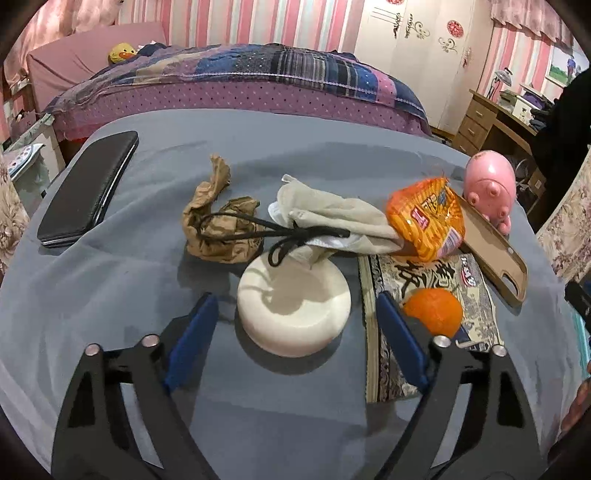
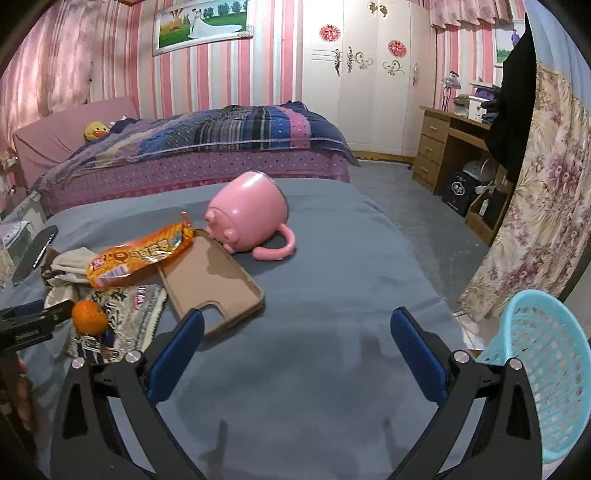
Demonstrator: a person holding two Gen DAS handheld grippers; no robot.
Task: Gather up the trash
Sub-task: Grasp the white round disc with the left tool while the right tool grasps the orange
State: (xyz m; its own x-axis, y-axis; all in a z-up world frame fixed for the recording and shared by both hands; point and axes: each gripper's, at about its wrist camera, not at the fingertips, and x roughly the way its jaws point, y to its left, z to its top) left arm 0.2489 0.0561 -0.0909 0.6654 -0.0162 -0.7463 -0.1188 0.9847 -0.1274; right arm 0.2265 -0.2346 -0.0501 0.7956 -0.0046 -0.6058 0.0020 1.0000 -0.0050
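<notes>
Left wrist view: the left tool (image 1: 295, 325) is hovering with its jaws standing wide on either side of a white round dish (image 1: 293, 308), not touching it. Beyond it, toward the worktop's (image 1: 129, 280) far edge, crumpled brown paper (image 1: 218, 225) is lying, creased and twisted, beside a shiny orange snack wrapper (image 1: 424, 221). The right tool (image 2: 297, 354) is spreading wide over bare cloth, near a blue basket (image 2: 535, 369) at the right edge.

**Pink-striped bedroom**

Pink-and-white striped walls (image 2: 221, 74) back a bed (image 2: 192, 155) under a patchwork quilt. A white wardrobe (image 2: 373, 92) stands beside a wooden desk (image 2: 439, 140). Grey floor (image 2: 417, 218); a framed picture (image 2: 203, 22) hangs above.
</notes>
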